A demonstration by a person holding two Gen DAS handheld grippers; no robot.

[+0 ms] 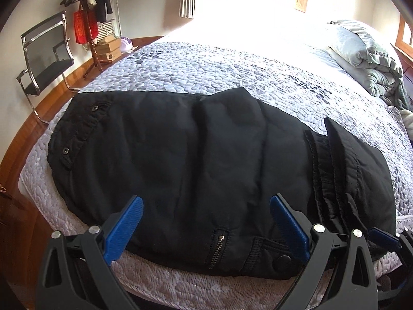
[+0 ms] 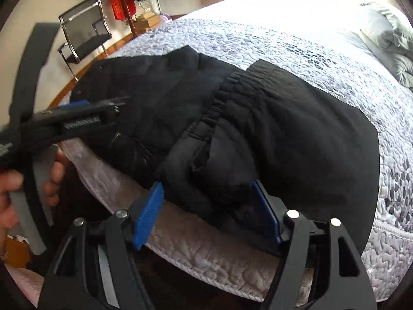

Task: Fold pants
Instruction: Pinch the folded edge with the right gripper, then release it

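Black pants [image 1: 193,142] lie folded across the near edge of the bed, with a zip pocket [image 1: 218,248] and a snap tab toward me. The elastic waistband [image 2: 219,98] lies over the right part of the pile. My left gripper [image 1: 206,199] hovers open over the pants' near edge, its blue pads wide apart and holding nothing. My right gripper [image 2: 207,184] also stands open, with a bulge of the pants' near right edge lying loose between its pads. A person's hand [image 2: 55,170] holds the left gripper [image 2: 77,108] at the left of the right wrist view.
The bed [image 1: 232,64] has a grey pebble-pattern quilt. A bundled duvet and pillow [image 1: 366,56] sit at its far right. A black chair [image 1: 44,59], a coat stand with a red bag [image 1: 82,25] and boxes [image 1: 108,49] stand past the bed's left side.
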